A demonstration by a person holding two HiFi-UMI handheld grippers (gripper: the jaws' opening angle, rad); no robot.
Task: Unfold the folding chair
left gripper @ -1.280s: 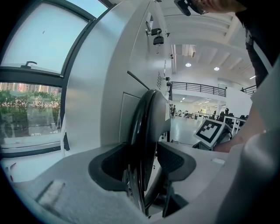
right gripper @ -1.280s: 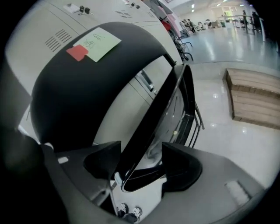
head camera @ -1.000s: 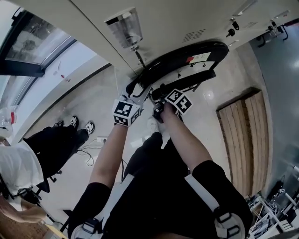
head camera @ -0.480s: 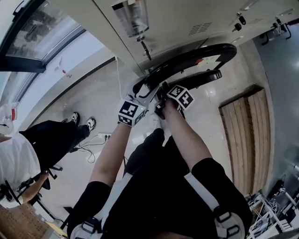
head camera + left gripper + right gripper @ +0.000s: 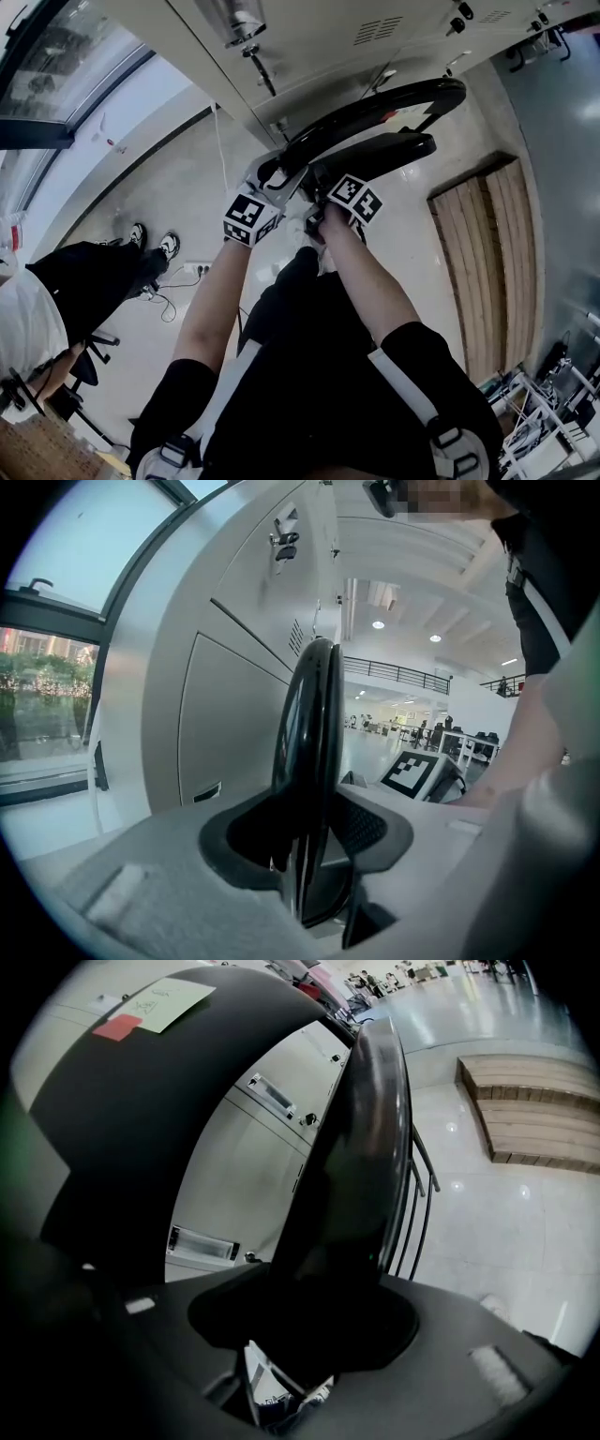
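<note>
We hold the folding chair [image 5: 412,94] up in front of us, off the floor [image 5: 187,187], close to the white lockers [image 5: 309,47]. In the head view it starts at our claws and runs long and thin toward 2 o'clock.

The chair has two black parts that matter now. The curved back rim [image 5: 375,106] is on top. The flat seat [image 5: 375,152] lies just under it, toward 4 o'clock from the rim. There is only a thin gap between them, so we think the chair is barely open.

The left claw [image 5: 272,173] has just been closing, and the rim runs right between its jaws. It looks clenched on the near end of the rim. The right claw [image 5: 319,180] has just been closing too, and the dark seat edge fills the space between its jaws. It looks clenched on the near end of the seat.

The two claws sit side by side, almost touching, the right one at 3 o'clock from the left. Each one is on its own part already. So the next move, we think, is to pull them apart: rim one way, seat the other. The lockers are close at 12 o'clock, so the seat may need to swing toward us.
</note>
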